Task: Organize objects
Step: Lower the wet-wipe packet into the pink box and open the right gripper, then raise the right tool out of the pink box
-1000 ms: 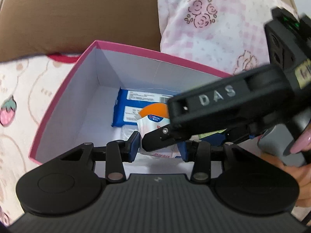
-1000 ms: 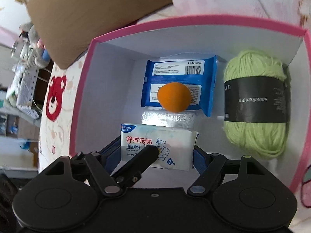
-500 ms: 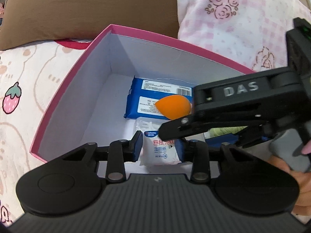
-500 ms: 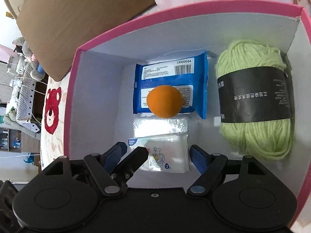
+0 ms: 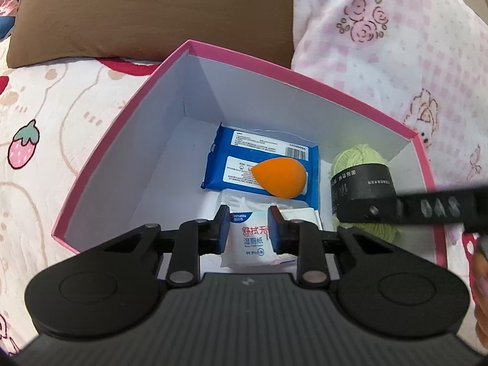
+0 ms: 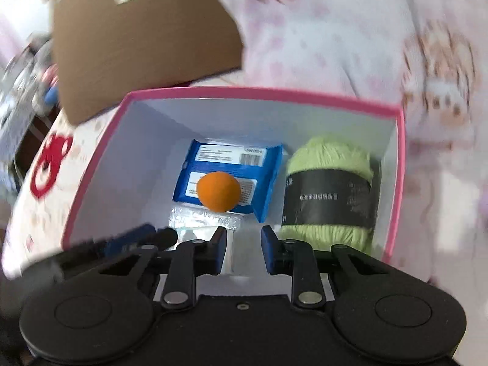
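A pink box [image 5: 274, 67] with a white inside holds a blue wipes pack [image 5: 262, 158], an orange egg-shaped sponge [image 5: 279, 177] lying on it, a clear plastic pack [image 5: 259, 201] and green yarn [image 5: 360, 164] with a black band. Near the box's front wall, my left gripper [image 5: 248, 233] is shut on a small white wet-wipe pack [image 5: 253, 244], which stands upright between the blue pads. My right gripper [image 6: 245, 241] hangs over the front of the box [image 6: 259, 94], right of the left one. Its jaws are closing with nothing between them.
The box sits on a bedsheet [image 5: 45, 122] printed with strawberries. A brown pillow [image 5: 152, 9] and a pink checked pillow [image 5: 381, 45] lie behind it. The right gripper's black finger [image 5: 427, 210] crosses in front of the yarn, and a hand [image 5: 480, 274] shows at the right edge.
The right gripper's wide jaws left the white pack, drew back to the right and narrowed. The left gripper tightened on the pack and now holds it alone.
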Demonstrator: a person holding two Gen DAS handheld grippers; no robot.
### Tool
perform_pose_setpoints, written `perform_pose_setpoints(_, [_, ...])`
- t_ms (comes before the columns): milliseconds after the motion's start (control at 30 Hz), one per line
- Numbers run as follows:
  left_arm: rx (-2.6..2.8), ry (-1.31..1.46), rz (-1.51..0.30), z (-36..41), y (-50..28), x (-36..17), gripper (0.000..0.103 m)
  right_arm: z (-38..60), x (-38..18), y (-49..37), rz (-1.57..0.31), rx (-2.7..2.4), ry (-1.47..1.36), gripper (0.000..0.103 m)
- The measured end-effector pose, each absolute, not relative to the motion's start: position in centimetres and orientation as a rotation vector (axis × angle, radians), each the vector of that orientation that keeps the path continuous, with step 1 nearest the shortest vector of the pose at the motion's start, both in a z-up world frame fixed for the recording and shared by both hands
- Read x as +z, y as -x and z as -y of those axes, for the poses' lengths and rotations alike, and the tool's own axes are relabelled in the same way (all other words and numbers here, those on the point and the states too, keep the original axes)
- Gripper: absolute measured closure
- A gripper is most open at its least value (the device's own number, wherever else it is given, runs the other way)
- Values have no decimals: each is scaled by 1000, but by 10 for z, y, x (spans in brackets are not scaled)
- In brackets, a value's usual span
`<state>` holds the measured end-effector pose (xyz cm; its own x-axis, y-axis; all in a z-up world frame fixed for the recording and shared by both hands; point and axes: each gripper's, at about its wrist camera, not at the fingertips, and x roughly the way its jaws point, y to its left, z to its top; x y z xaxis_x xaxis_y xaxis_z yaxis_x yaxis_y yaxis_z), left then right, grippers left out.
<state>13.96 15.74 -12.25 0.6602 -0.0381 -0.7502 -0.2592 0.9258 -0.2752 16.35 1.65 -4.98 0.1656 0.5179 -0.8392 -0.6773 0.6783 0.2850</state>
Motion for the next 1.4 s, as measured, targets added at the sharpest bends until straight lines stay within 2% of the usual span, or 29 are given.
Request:
perform_pose_setpoints(300, [171,410,-868,-159,-142,-121,77,-25,-59,-144,-1133,1036,313,72])
perform_pose_setpoints(667, [150,515,-856,-167,-149,-128,74,-27,-76,-147,-1186,1019,217,73])
perform_pose_setpoints(900, [211,490,-850,-164,-155,-130,73,-28,-81,-143,-1146,985,187,72])
perform_pose_setpoints(933, [237,462,-853,-162,-156,-130,69,-27,-81,-142,-1133,982,188,72])
perform_pose_setpoints(1067, [227,490,-843,-165,-151,-125,66,-17,-70,-131,-1070,973,220,72])
perform_pose_setpoints(1200, [263,477,-819,-164,-139,-111,58,-1,-51,-122,-1038,970,228,71])
perform_pose_setpoints(1400, [183,531,-886,-155,-123,-82,48,23,-14,-103,-941,977,238,69])
